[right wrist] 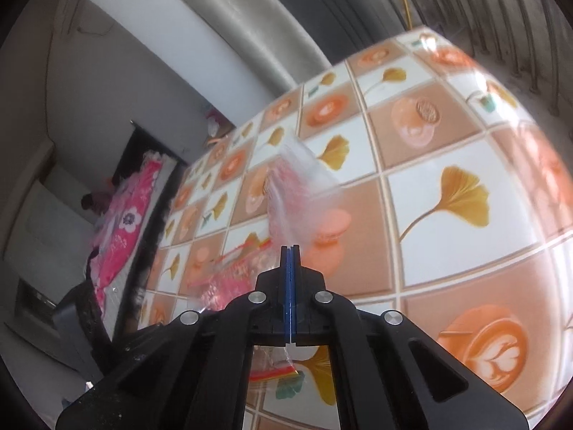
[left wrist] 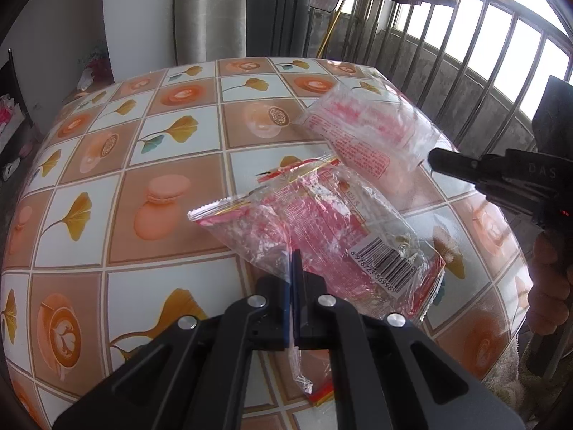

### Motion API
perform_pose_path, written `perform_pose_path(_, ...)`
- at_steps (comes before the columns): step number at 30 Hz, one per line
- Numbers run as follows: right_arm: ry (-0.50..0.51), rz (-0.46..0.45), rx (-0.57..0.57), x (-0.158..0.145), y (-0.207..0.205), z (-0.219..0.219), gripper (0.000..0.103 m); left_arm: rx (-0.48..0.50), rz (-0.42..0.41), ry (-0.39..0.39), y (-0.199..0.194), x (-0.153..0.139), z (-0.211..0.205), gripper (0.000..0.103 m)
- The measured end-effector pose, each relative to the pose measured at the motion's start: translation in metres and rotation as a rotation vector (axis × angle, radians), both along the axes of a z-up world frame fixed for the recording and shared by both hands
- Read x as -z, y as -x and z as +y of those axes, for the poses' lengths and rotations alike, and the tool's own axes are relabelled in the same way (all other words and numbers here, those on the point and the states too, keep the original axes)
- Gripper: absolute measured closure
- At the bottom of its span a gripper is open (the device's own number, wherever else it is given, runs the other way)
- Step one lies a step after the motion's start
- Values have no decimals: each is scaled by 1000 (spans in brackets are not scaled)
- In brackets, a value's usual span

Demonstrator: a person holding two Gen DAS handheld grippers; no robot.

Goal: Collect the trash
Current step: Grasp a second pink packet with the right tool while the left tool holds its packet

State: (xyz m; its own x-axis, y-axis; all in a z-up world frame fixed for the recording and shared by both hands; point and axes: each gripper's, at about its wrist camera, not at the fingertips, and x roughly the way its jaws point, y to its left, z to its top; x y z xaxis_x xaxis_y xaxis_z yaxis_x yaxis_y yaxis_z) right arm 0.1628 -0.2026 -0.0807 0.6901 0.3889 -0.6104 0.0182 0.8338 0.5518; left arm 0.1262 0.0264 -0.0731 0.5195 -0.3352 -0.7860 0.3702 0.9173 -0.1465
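My left gripper (left wrist: 293, 261) is shut on a clear plastic wrapper with red print and a barcode (left wrist: 322, 229), held just above the tiled table (left wrist: 107, 186). My right gripper (right wrist: 290, 251) is shut on a second clear wrapper with pink print (right wrist: 297, 186); in the left wrist view this wrapper (left wrist: 361, 125) hangs in the air from the right gripper (left wrist: 435, 161) at the right. The barcode wrapper also shows low left of my right gripper's fingers (right wrist: 229, 272).
The table's cloth has orange cups and ginkgo leaves. A metal railing (left wrist: 465, 57) and a grey curtain (left wrist: 211, 10) stand behind the table. A pink patterned bed cover (right wrist: 125, 222) lies beyond the table's left edge. The person's hand (left wrist: 548, 279) holds the right gripper.
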Motion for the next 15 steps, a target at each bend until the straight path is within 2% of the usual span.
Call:
perform_pose_path(3, 57, -43, -17, -14, 12, -2, 103, -29, 17, 52, -3, -2, 10, 103)
perform_pose_path(6, 128, -64, -41, -24, 28, -3, 103, -50, -9, 82, -4, -12, 19, 103)
perform_pose_path(11, 114, -49, -99, -27, 43, -9, 103, -58, -27, 78, -7, -21, 20, 103)
perform_pose_path(13, 123, -27, -94, -26, 39, -10, 99, -55, -27, 70, -7, -20, 17, 103)
perform_pose_path(14, 138, -7, -83, -24, 33, -10, 93, -54, -24, 63, -7, -18, 16, 103)
perform_pose_path(15, 148, 11, -71, -22, 26, -10, 73, -54, -19, 60, -8, -16, 15, 103)
